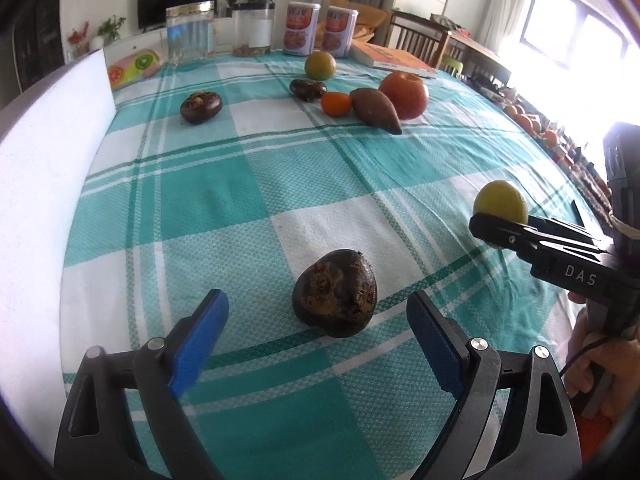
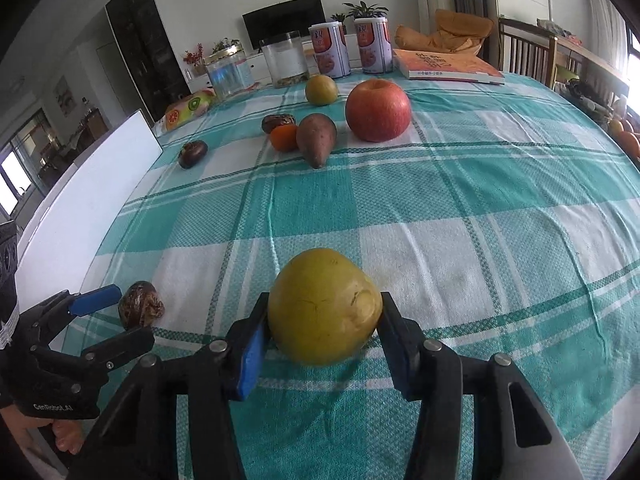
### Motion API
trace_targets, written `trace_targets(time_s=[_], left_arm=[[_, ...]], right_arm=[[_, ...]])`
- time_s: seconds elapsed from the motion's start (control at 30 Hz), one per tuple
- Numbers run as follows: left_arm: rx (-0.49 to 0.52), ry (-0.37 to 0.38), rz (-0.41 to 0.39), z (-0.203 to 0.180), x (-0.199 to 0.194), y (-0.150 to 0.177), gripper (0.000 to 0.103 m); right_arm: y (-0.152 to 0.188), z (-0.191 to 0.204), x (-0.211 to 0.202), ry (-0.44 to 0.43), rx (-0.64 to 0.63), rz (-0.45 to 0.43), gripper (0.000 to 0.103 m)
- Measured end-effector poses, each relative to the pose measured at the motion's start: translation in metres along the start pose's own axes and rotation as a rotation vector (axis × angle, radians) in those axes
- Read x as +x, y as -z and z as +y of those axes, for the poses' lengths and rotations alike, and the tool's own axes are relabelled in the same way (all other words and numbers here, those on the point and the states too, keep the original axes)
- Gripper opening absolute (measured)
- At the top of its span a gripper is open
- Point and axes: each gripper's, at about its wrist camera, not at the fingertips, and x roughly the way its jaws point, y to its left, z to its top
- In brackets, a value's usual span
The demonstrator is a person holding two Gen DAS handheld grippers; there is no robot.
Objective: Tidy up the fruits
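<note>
R tongs (image 2: 322, 320) grip yellow fruit (image 2: 324, 306), round; L tongs (image 1: 318, 322) agape.

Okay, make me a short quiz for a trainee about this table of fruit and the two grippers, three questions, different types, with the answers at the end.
1. True or false: the right gripper is closed on the yellow fruit.
2. Multiple choice: what lies between the open fingers of the left gripper? A) a red apple B) a dark brown water chestnut C) a small orange
3. Short answer: which object touches the sweet potato on its left side in the right wrist view?

Key
1. True; both pads press on it.
2. B, the water chestnut, resting on the checked tablecloth, not yet gripped.
3. The small orange.
</note>
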Motion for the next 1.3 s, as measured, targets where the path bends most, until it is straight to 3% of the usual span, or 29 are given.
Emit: trace_targets(time_s=[0.13, 0.2, 0.23, 0.4, 0.53, 0.6, 0.67, 0.8, 0.87, 0.97, 1.03, 1.1, 1.2, 1.3], left_arm=[[0.037, -0.026, -0.029, -0.009, -0.003, -0.004, 0.090], [0.035, -0.020, -0.023, -0.011, 0.000, -0.005, 0.071], [0.037, -0.021, -0.003, -0.011, 0.003, -0.005, 0.044], [-0.011, -0.023, 0.005, -0.006, -0.003, 0.002, 0.041], [-0.150, 0.159, 0.012, 0.007, -0.051, 0.008, 0.041], [-0.180, 0.249, 0.012, 0.014, -0.086, 0.015, 0.041], [-0.192, 0.272, -0.009, 0.026, -0.124, 0.023, 0.041], [-0.237, 0.184, -0.095, 0.072, -0.197, 0.038, 0.041], [-0.266, 0.064, -0.135, 0.102, -0.222, 0.045, 0.041], [-0.358, -0.121, -0.147, 0.154, -0.235, 0.060, 0.041], [-0.442, -0.198, -0.131, 0.186, -0.233, 0.073, 0.041], [-0.498, -0.256, -0.108, 0.208, -0.229, 0.086, 0.041], [-0.539, -0.306, -0.071, 0.224, -0.220, 0.101, 0.042], [-0.575, -0.341, -0.051, 0.230, -0.215, 0.108, 0.047]], right_arm=[[-0.001, -0.002, -0.002, -0.025, 0.015, -0.004, 0.051], [-0.001, -0.002, -0.003, -0.026, 0.020, -0.008, 0.051], [-0.001, -0.002, -0.004, -0.024, 0.022, -0.011, 0.051], [0.000, -0.003, -0.008, -0.002, 0.029, -0.023, 0.051], [0.000, 0.001, -0.014, 0.000, 0.020, -0.027, 0.051], [0.001, 0.008, -0.018, -0.071, 0.073, -0.005, 0.051], [0.006, 0.026, -0.022, -0.233, 0.138, 0.010, 0.051], [0.005, 0.114, -0.033, -0.519, 0.096, 0.068, 0.051], [0.000, 0.171, -0.045, -0.632, -0.005, 0.090, 0.051], [0.000, 0.256, -0.060, -0.718, -0.194, 0.128, 0.051], [0.009, 0.303, -0.059, -0.740, -0.302, 0.173, 0.051], [0.023, 0.339, -0.051, -0.706, -0.409, 0.213, 0.051], [0.045, 0.371, -0.032, -0.662, -0.478, 0.284, 0.051], [0.048, 0.384, -0.036, -0.624, -0.527, 0.240, 0.056]])
